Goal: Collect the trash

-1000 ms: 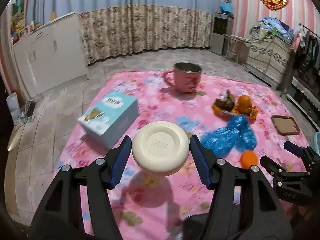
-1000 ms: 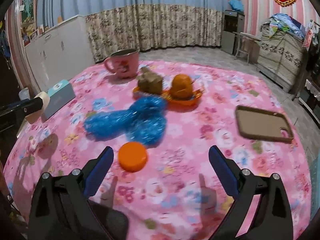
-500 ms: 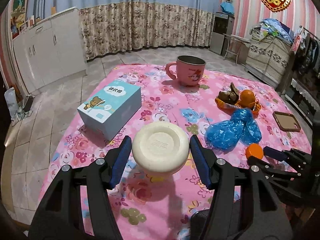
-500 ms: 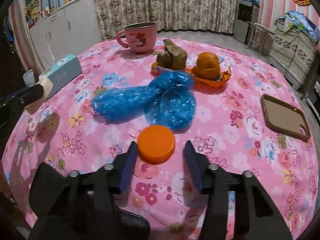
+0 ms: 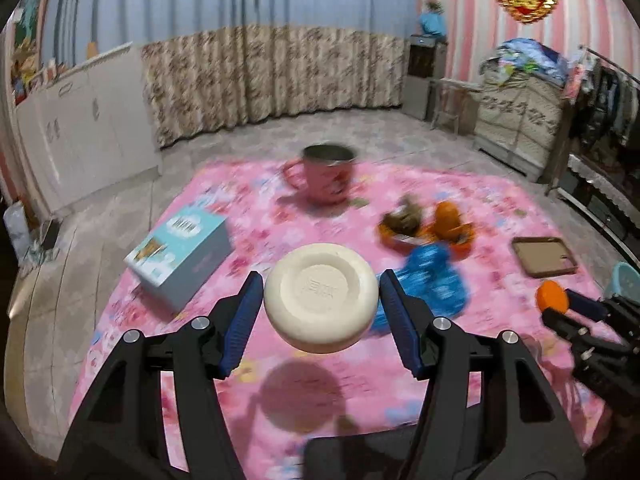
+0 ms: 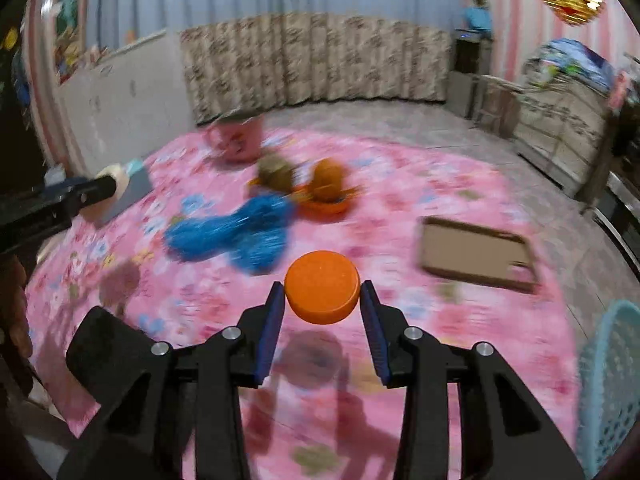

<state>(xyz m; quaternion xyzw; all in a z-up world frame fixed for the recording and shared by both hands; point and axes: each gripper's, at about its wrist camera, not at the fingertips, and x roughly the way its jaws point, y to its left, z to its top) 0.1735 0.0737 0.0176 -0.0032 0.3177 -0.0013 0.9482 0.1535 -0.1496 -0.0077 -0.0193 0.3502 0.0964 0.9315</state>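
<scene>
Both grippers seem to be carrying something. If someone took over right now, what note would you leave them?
Left gripper: shut on the cream lid, lifted off the table.
Right gripper: shut on the orange cap, also lifted; its shadow falls on the pink cloth.
Still on the table: blue plastic wrap, orange tray of scraps.
A blue basket stands at the right edge, probably the bin.
Done: two pieces picked up. Left: drop both, then fetch the wrap and scraps.
</scene>
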